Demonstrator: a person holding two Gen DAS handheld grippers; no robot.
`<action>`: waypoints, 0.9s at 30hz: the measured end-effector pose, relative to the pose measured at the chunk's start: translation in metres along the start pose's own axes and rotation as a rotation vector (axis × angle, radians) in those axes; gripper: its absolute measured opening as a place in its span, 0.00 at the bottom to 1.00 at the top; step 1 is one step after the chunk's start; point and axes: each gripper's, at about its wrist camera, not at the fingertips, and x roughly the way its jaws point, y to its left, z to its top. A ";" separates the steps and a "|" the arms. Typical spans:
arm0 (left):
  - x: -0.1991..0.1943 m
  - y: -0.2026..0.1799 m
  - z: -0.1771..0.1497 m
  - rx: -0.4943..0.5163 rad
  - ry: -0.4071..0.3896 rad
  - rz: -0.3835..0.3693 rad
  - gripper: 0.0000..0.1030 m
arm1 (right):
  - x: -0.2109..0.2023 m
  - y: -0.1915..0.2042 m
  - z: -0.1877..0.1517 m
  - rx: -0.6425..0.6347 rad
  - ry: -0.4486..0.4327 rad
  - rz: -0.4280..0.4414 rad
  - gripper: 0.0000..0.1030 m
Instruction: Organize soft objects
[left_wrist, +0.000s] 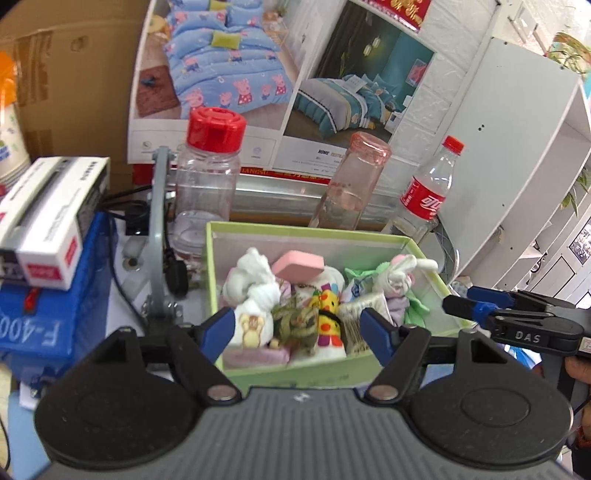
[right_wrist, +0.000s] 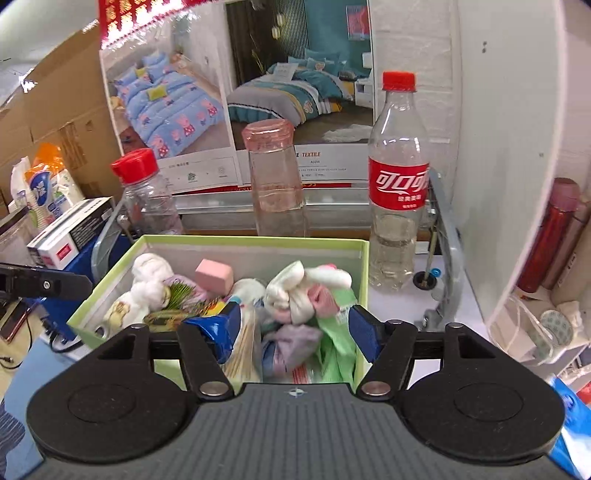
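Observation:
A light green box (left_wrist: 314, 230) holds several soft things: knotted white cloths (left_wrist: 255, 277), a pink sponge (left_wrist: 298, 264), a yellow spotted toy (left_wrist: 328, 317) and green cloth. My left gripper (left_wrist: 301, 328) is open and empty just above the box's near edge. The right gripper (left_wrist: 476, 308) shows at the box's right side. In the right wrist view the box (right_wrist: 255, 240) lies below my right gripper (right_wrist: 291, 328), which is open and empty over a purple cloth (right_wrist: 291, 341) and green cloth (right_wrist: 338, 345). The pink sponge (right_wrist: 214, 275) sits further back.
Behind the box stand a red-capped clear jar (left_wrist: 208, 173), a pink glass bottle (left_wrist: 349, 184) and a cola bottle (left_wrist: 426, 192). White cartons (left_wrist: 48, 218) lie on a blue case (left_wrist: 55, 321) at left. A white shelf unit (left_wrist: 517, 155) stands at right.

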 end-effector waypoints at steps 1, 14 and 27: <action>-0.009 -0.001 -0.007 0.003 -0.010 0.006 0.72 | -0.009 0.001 -0.005 -0.004 -0.008 -0.003 0.50; -0.091 0.006 -0.121 -0.049 -0.112 0.127 0.91 | -0.114 -0.014 -0.119 0.115 -0.096 -0.150 0.54; -0.109 0.005 -0.185 -0.071 -0.137 0.302 0.91 | -0.145 -0.012 -0.209 0.335 -0.104 -0.225 0.56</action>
